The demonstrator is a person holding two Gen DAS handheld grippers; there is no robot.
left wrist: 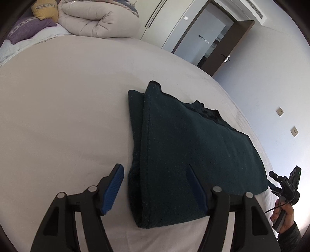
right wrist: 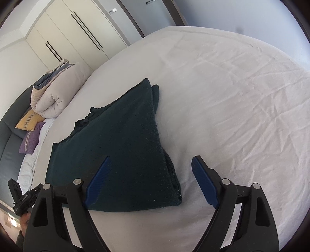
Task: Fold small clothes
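A dark green fleece garment (left wrist: 193,151) lies folded in layers on the white bed sheet (left wrist: 64,116). It also shows in the right wrist view (right wrist: 120,151). My left gripper (left wrist: 155,180) is open and empty, above the garment's near left corner, with one blue pad over the cloth and one over the sheet. My right gripper (right wrist: 151,174) is open and empty above the garment's near right corner, where the folded edge is thick. The right gripper also shows in the left wrist view (left wrist: 284,184), held by a hand.
A rolled beige duvet (left wrist: 96,19) and yellow (left wrist: 45,10) and purple pillows (left wrist: 29,29) lie at the head of the bed. A white wardrobe (right wrist: 73,34) and an open brown door (left wrist: 228,48) stand beyond. The sheet (right wrist: 232,97) is wrinkled to the right.
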